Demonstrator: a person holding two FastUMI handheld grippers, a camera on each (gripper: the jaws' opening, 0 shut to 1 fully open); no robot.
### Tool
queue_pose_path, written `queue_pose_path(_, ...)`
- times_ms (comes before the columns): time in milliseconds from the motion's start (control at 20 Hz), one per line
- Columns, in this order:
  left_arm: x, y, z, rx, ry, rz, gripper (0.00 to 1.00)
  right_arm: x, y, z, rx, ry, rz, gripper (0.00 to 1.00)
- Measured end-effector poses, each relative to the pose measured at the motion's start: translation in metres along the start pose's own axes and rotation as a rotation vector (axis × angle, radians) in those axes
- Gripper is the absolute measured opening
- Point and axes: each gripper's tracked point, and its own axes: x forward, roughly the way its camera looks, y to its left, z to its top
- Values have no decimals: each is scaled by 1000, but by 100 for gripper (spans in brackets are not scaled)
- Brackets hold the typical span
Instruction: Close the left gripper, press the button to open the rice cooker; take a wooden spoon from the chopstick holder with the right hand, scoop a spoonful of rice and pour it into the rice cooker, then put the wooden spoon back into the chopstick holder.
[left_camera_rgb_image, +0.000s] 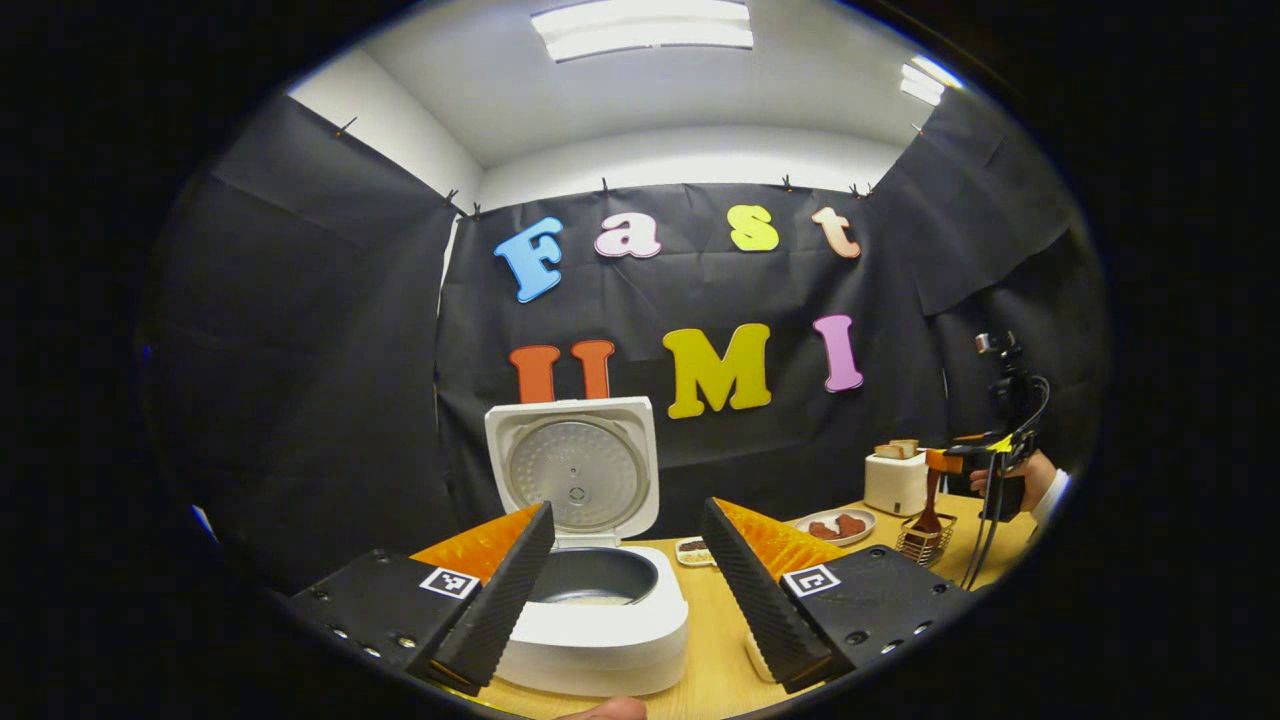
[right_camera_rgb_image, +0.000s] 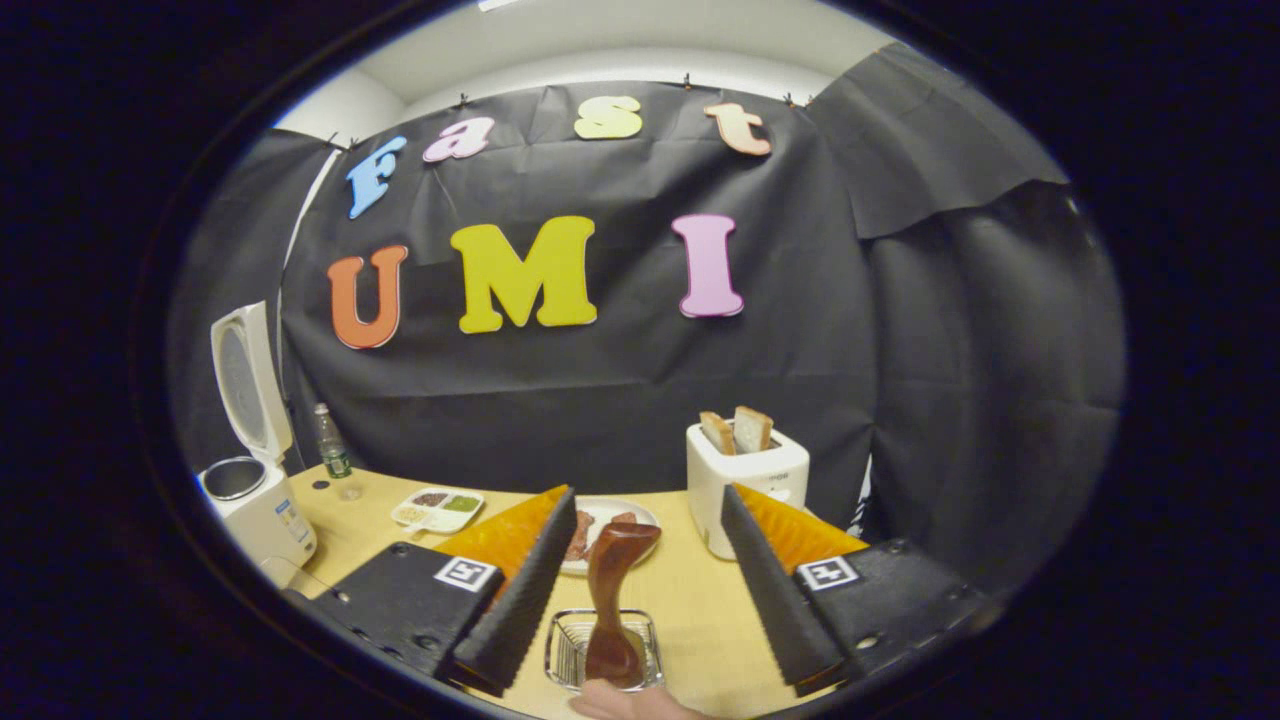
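The white rice cooker (left_camera_rgb_image: 600, 620) stands open on the wooden table, lid (left_camera_rgb_image: 578, 470) upright, dark inner pot (left_camera_rgb_image: 590, 578) exposed. My left gripper (left_camera_rgb_image: 625, 580) hovers open just in front of it, one finger on each side of the pot. The same cooker (right_camera_rgb_image: 252, 490) sits at the far left in the right gripper view. The dark wooden spoon (right_camera_rgb_image: 612, 590) stands in the wire chopstick holder (right_camera_rgb_image: 560, 650). My right gripper (right_camera_rgb_image: 640, 590) is open around the spoon's handle, which leans close to the left finger. The right gripper (left_camera_rgb_image: 975, 462) hangs over the holder (left_camera_rgb_image: 925, 545) at the far right.
A white toaster (right_camera_rgb_image: 745, 480) with two bread slices stands behind the holder. A plate of brownish food (right_camera_rgb_image: 640, 515), a divided dish (right_camera_rgb_image: 437, 508) and a small bottle (right_camera_rgb_image: 333, 447) sit along the back of the table (right_camera_rgb_image: 690, 600). Part of a hand (right_camera_rgb_image: 625, 702) shows at the bottom edge.
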Motion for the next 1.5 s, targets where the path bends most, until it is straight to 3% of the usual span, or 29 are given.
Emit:
queue_pose_path(50, 3, 1, -1, 5, 9, 8, 95, -5, 1, 0, -3, -10, -7, 100)
queue_pose_path(450, 31, 9, 2, -85, 66, 16, 95, -76, 39, 44, 113, -52, 113, 100)
queue_pose_path(650, 51, 18, 24, -90, 42, -2, 96, -112, 39, 41, 98, -48, 93, 100)
queue_pose_path(700, 55, 21, 27, -96, 46, -1, 96, -120, 40, 36, 87, -37, 92, 96)
queue_pose_path(850, 71, 29, 43, -154, 34, -16, 95, -143, 41, 29, 46, -27, 86, 100)
queue_pose_path(1000, 92, 31, 60, -189, 26, -69, 96, -166, 54, 28, 33, -45, 134, 100)
queue_pose_path(1100, 111, 43, 74, -180, -1, -56, 95, -177, 61, 23, 16, -45, 168, 96)
queue_pose_path(1150, 123, 50, 79, -169, -11, -50, 95, -181, 64, 25, 7, -53, 178, 100)
queue_pose_path(1200, 134, 55, 83, -162, -11, -49, 94, -186, 69, 25, -6, -61, 190, 96)
queue_pose_path(1350, 163, 56, 98, -134, -48, -86, 94, -197, 81, 24, -14, -84, 221, 96)
queue_pose_path(1400, 175, 59, 101, -119, -56, -84, 94, -201, 84, 22, -14, -87, 231, 100)
queue_pose_path(1500, 198, 73, 101, -109, -60, -45, 93, -204, 83, 23, -16, -101, 221, 100)
